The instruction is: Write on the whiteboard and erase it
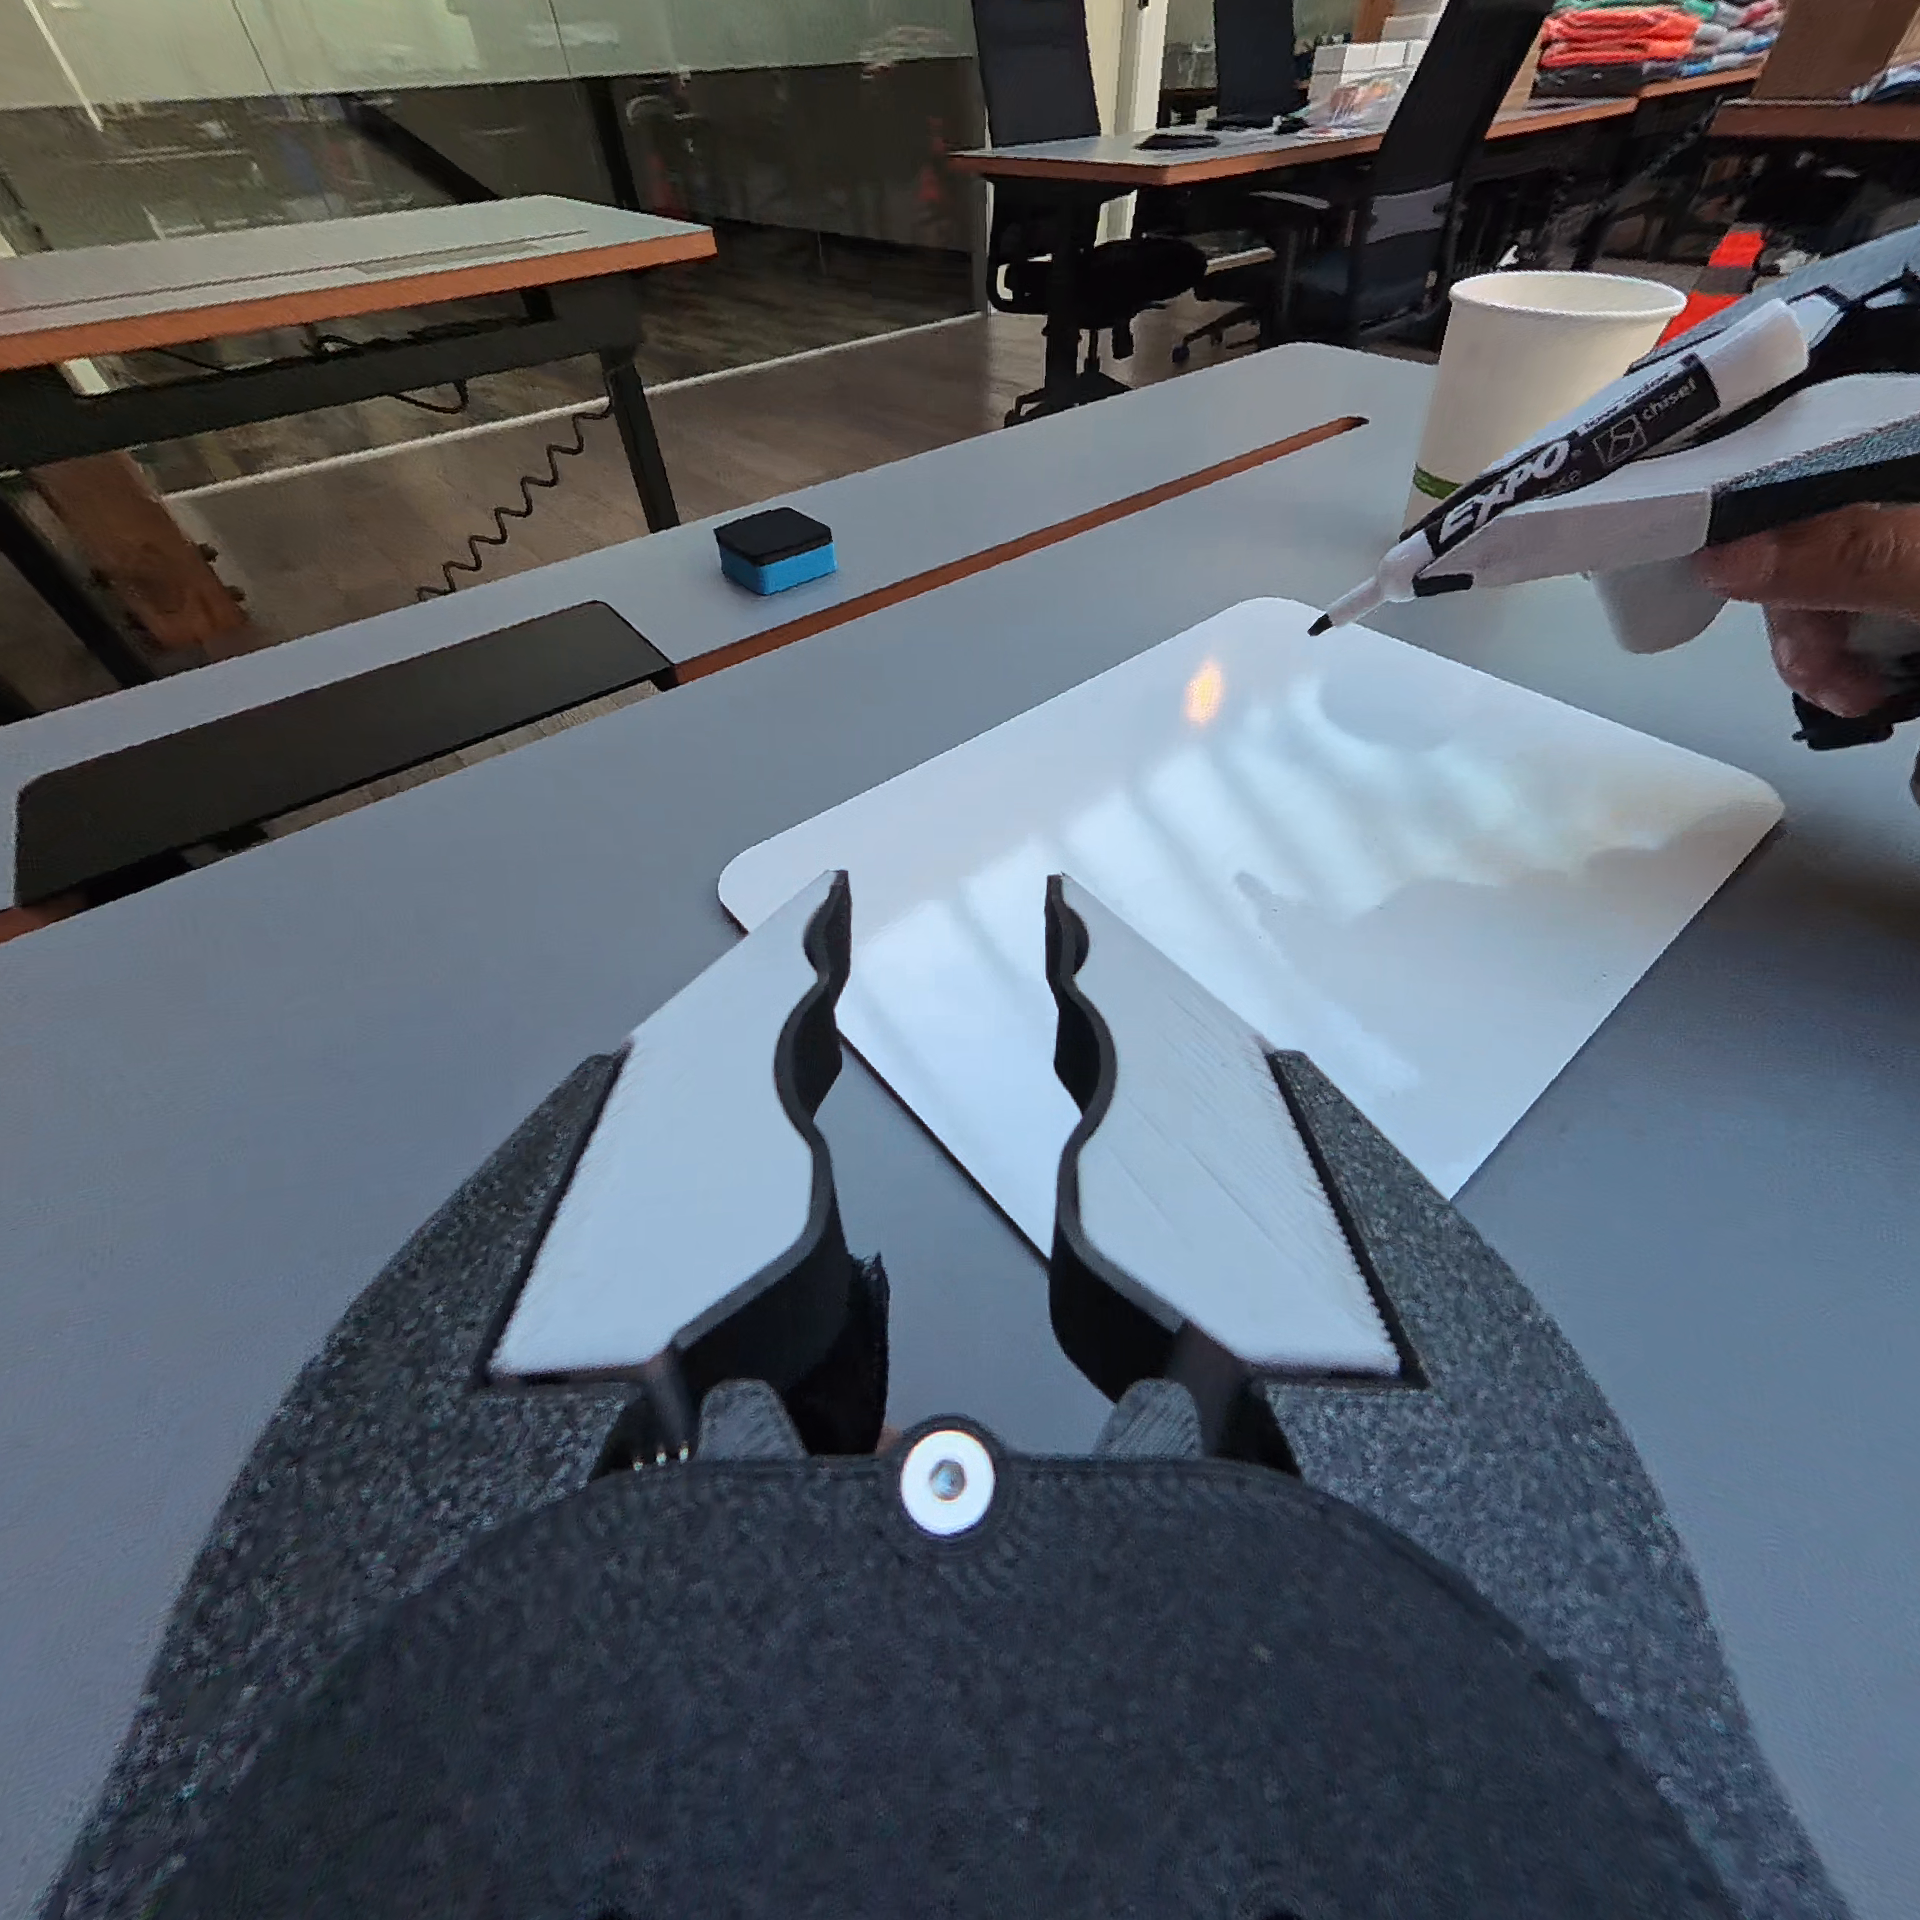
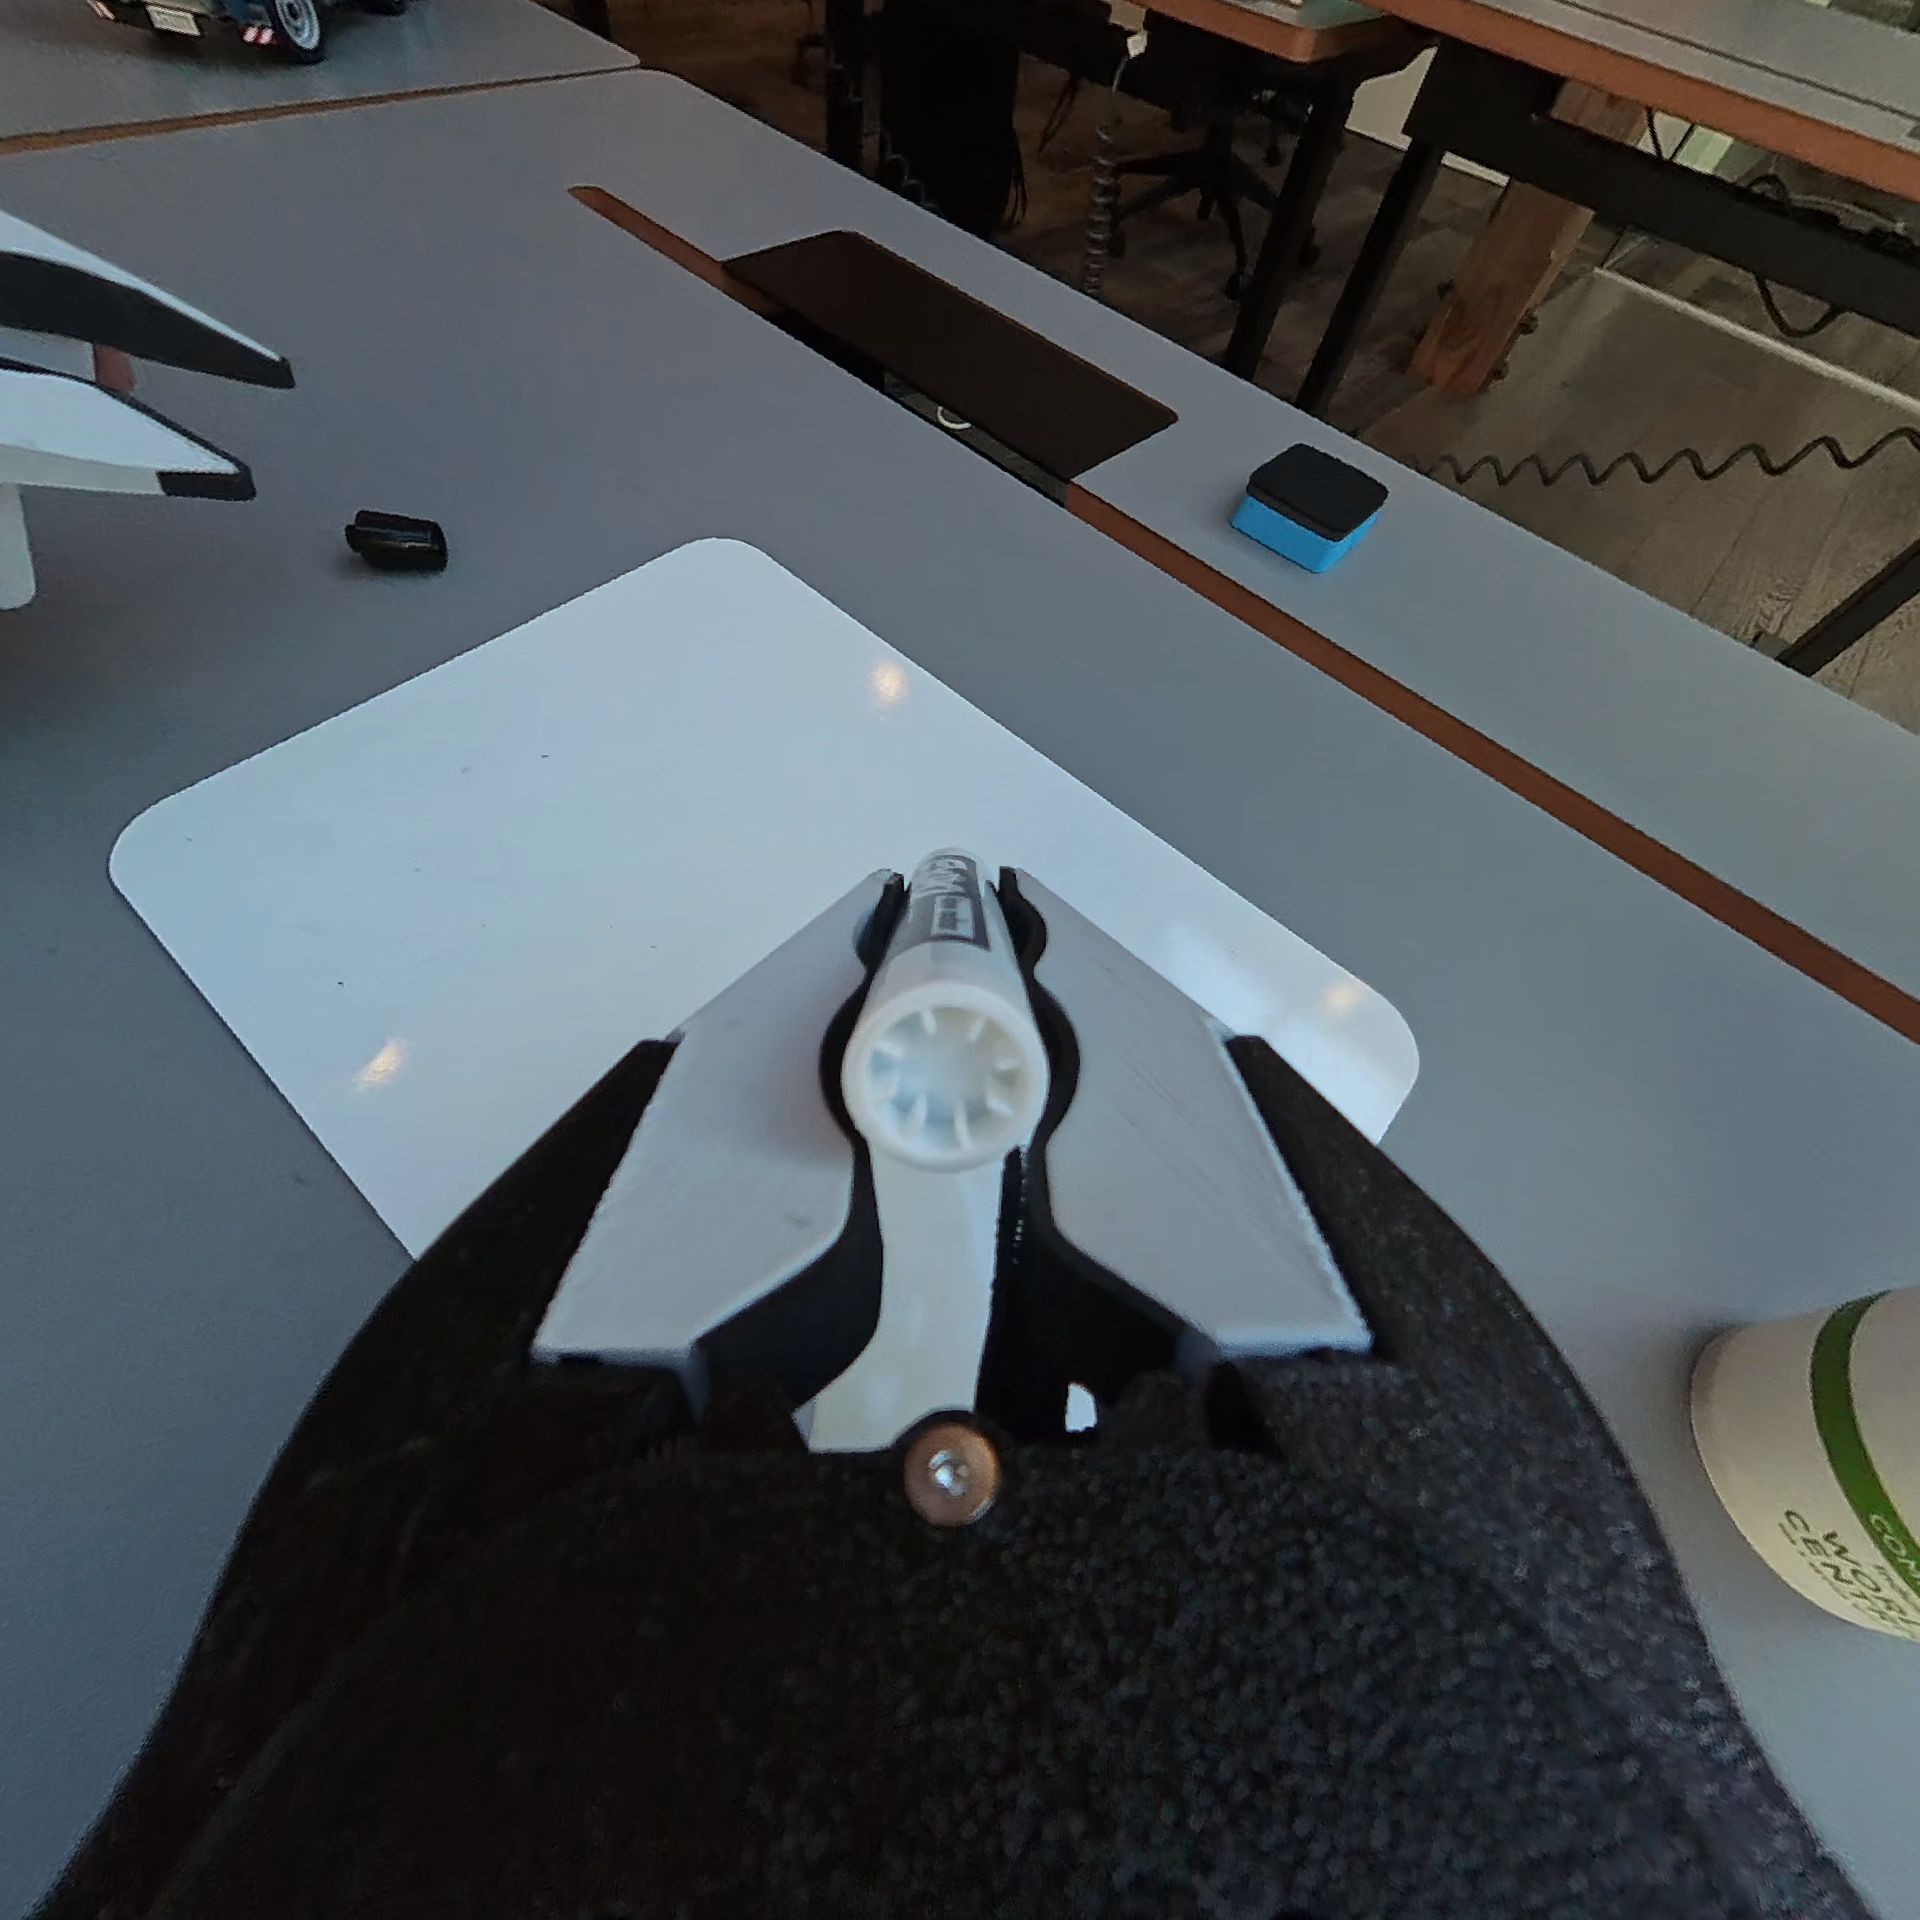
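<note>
- Dry-erase marker: your right gripper has its fingers clamped on the barrel, butt end toward the camera, tip pointing down and forward. In the left wrist view the uncapped chisel tip hangs just above the far corner of the whiteboard; can't tell if it touches.
- Handling, as a judgement: light, stiff plastic barrel, smooth so likely to twist or slide in the grip; the felt tip is the soft part. Mid-barrel hold looks sensible.
- Whiteboard: thin glossy sheet lying flat on the grey table; probably slides easily if you push on it.
- Your left gripper: fingers apart, nothing between them, hovering over the board's near-left corner.
- Black marker cap lies on the table left of the board, apart from it.
- Blue-and-black eraser sits beyond the table's seam; paper cup stands beside the board's far right side.
- Hidden: marker tip is blocked in the right wrist view; cup is cut off there; the hand is only partly in frame.
</note>
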Tool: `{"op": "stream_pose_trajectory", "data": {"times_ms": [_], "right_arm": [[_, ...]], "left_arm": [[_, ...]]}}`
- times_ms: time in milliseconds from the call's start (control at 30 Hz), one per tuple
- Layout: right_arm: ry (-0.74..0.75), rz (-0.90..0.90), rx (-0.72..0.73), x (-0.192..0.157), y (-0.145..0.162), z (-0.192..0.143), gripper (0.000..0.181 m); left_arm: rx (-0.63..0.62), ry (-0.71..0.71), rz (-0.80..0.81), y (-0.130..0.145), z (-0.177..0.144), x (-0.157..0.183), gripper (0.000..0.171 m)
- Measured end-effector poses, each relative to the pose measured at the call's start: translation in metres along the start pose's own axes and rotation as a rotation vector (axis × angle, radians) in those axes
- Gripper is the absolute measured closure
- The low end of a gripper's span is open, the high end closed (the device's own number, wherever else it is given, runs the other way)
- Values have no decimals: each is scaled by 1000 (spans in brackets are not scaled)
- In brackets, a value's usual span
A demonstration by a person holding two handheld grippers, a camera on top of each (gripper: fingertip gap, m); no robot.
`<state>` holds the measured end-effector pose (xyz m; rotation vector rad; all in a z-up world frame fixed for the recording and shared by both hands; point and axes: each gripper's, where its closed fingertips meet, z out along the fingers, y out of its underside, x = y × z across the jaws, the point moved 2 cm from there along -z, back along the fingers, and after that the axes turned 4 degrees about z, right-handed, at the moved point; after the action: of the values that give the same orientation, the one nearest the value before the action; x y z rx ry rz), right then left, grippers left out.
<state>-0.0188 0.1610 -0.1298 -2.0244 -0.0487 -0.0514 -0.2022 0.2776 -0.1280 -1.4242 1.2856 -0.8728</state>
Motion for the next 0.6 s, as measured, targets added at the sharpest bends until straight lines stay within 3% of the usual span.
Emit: {"op": "stream_pose_trajectory", "data": {"times_ms": [167, 400, 600], "right_arm": [[41, 44, 38, 8, -3, -3, 163], [113, 65, 231, 12, -24, -18, 163], [85, 80, 153, 11, -11, -6, 163]], "left_arm": [[0, 29, -75, 3, 3, 11, 132], [38, 127, -152, -1, 2, 19, 118], [42, 123, -131, 0, 2, 20, 117]]}}
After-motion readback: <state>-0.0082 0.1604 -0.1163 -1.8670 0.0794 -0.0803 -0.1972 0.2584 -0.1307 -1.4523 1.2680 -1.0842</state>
